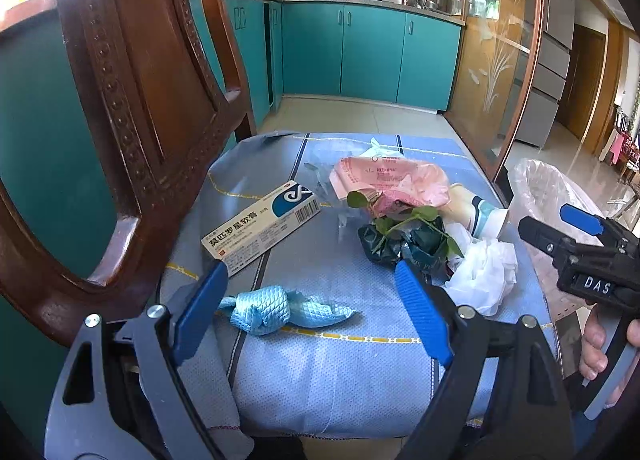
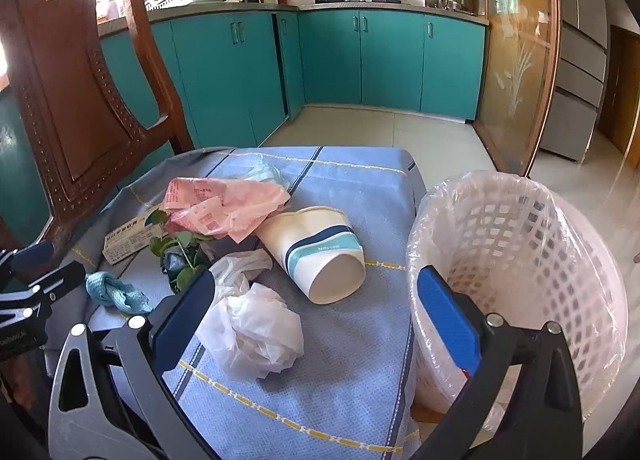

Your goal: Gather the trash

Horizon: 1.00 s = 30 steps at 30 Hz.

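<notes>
Trash lies on a blue cushion: a crumpled blue wipe, a medicine box, a pink plastic bag, green leaves on a dark bag, a white plastic bag and a tipped paper cup. My left gripper stands open just above the blue wipe, which lies between its fingers untouched. My right gripper is open over the white bag and the cup, holding nothing. Its right finger is in front of the bag-lined white basket.
A carved wooden chair back rises close on the left. The cushion's edge drops to a tiled floor, with teal cabinets beyond. A glass-panelled door and a fridge stand at the right.
</notes>
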Tool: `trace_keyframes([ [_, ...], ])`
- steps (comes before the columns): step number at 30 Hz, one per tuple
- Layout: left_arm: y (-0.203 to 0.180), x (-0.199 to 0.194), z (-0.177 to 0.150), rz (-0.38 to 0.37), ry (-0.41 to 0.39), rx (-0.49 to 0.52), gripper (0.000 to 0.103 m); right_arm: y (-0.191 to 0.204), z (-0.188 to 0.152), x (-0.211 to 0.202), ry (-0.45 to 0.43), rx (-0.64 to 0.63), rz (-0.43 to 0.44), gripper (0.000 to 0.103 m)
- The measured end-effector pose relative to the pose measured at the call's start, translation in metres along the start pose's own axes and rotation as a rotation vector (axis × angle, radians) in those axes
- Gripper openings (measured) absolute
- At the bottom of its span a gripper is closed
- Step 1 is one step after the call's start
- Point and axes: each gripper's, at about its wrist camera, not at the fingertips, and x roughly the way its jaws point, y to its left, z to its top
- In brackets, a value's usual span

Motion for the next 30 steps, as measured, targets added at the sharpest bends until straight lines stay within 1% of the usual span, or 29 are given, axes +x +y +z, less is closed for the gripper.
trace_keyframes([
  [14, -0.0075, 0.0033, -0.0008, 0.001, 0.018, 0.022, 0.086, -0.0057, -0.0021, 0.0003, 0.021, 0.007, -0.007, 0.100],
  [20, -0.0079, 0.0027, -0.0013, -0.006, 0.018, 0.022, 0.082, -0.0059, -0.0033, 0.0023, 0.032, 0.003, -0.013, 0.100],
  [30, -0.0056, 0.0062, -0.0054, -0.012, 0.036, 0.017, 0.082, -0.0061, -0.0062, 0.0069, 0.057, -0.010, -0.029, 0.100],
])
